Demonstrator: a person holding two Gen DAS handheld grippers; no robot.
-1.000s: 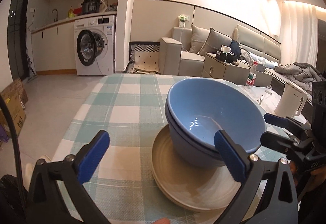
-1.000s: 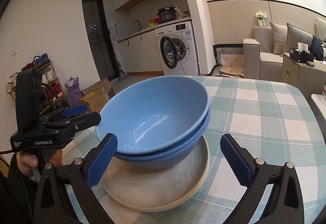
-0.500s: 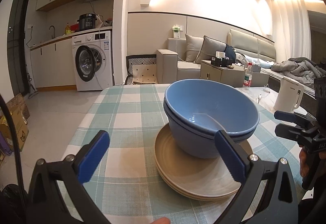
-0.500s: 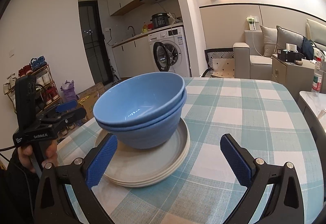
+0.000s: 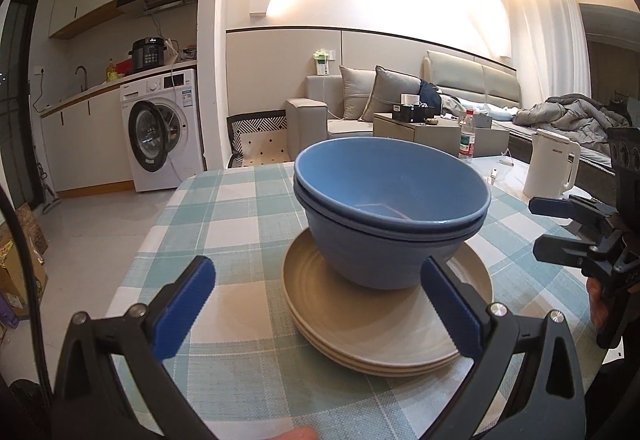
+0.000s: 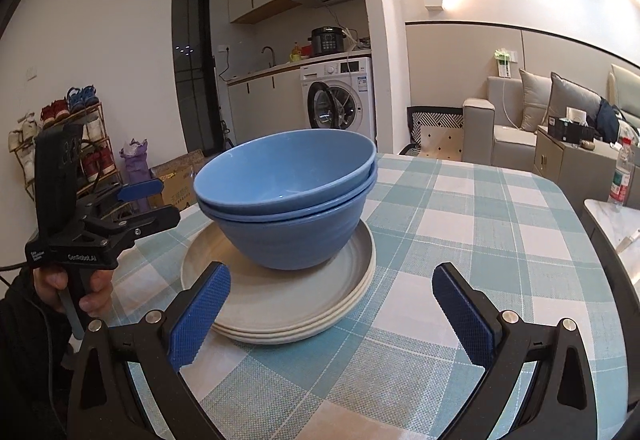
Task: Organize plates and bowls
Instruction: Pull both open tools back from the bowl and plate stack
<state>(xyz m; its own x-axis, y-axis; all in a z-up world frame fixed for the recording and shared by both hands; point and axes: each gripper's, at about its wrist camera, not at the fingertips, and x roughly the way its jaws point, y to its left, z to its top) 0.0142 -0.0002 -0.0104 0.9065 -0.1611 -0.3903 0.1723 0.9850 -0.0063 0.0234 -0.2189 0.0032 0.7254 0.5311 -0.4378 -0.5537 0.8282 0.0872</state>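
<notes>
left gripper (image 5: 316, 304): wide open, empty | right gripper (image 6: 332, 308): wide open, empty | bowls (image 5: 390, 211) nested on plates (image 5: 360, 332) | table (image 6: 480, 224)

A teal-and-white checked tablecloth (image 5: 224, 224) covers the table, a white plastic electric kettle (image 5: 550, 168) stands beyond its right edge, and a white front-loading washing machine (image 5: 162, 129) sits past the far edge.

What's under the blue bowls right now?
The two nested blue bowls sit on a stack of beige plates, three rims showing. The plates' centre under the bowls is hidden.
</notes>
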